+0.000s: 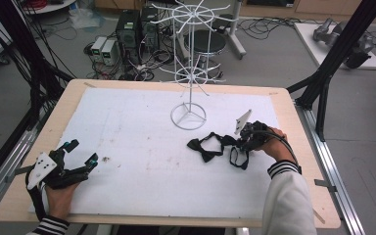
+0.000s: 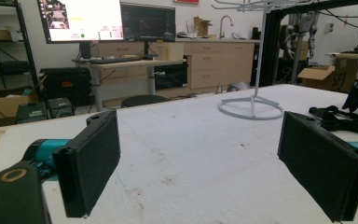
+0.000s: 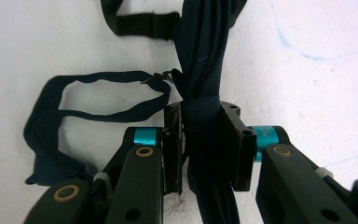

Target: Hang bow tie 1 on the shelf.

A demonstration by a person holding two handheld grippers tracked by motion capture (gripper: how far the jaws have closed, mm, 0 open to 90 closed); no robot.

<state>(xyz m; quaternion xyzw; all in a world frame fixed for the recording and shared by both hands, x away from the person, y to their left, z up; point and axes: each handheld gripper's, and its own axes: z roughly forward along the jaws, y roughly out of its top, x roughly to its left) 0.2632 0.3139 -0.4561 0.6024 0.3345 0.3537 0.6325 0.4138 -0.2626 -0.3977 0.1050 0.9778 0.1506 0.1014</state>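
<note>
Black-jawed, the left gripper (image 1: pixel 82 153) is held near the front left corner of the white foam-covered table (image 1: pixel 127 147), well left of the white wire display stand (image 1: pixel 190 58), its jaws spread wide and empty. Right of the stand's ring base, a dark fabric bow tie (image 3: pixel 200 93) is pinched at its knot between the right gripper's (image 3: pixel 204 144) jaws.

Bow tie (image 3: pixel 200 56) dark navy; rack (image 1: pixel 190 68) white; table cover (image 1: pixel 142 161) white, smudged; sleeves (image 1: pixel 283 169) black-white striped.

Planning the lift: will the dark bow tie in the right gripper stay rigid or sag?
Likely sags: the bow tie is gathered cloth pinched at its knot by the right gripper. Its strap lies in a slack loop and would probably dangle. Probably light.
</note>
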